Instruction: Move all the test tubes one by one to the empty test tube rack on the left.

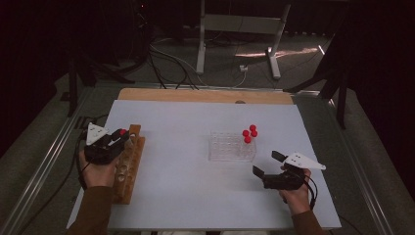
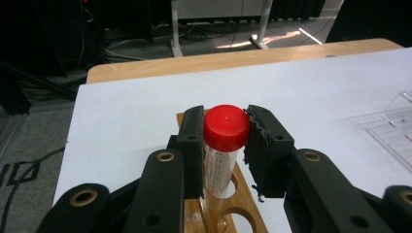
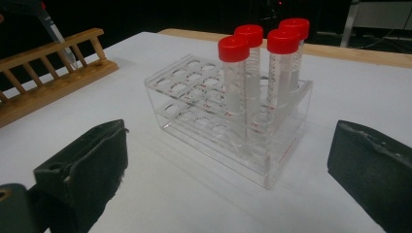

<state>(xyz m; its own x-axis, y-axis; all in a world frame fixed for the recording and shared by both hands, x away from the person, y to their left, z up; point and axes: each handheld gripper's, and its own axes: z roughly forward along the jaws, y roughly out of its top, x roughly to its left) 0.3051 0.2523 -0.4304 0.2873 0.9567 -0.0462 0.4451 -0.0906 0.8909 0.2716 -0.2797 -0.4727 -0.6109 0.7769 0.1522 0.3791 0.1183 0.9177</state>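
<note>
My left tool [image 2: 226, 141] grips one red-capped plastic tube [image 2: 225, 145] over the wooden rack [image 1: 128, 164]. My right tool [image 3: 233, 179] stands wide, nothing between it and the clear acrylic rack [image 3: 204, 121] holding four capped tubes [image 3: 233, 77].

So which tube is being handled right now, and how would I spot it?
Look at the wooden rack along the white table's left side. The tube stands in its far end, clamped in the left tool. Its red-capped neighbours sit apart in the clear rack.

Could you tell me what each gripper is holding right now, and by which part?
The left gripper is shut on a red-capped tube, gripped at the cap, over the wooden rack. The right gripper is open and holds nothing.
</note>
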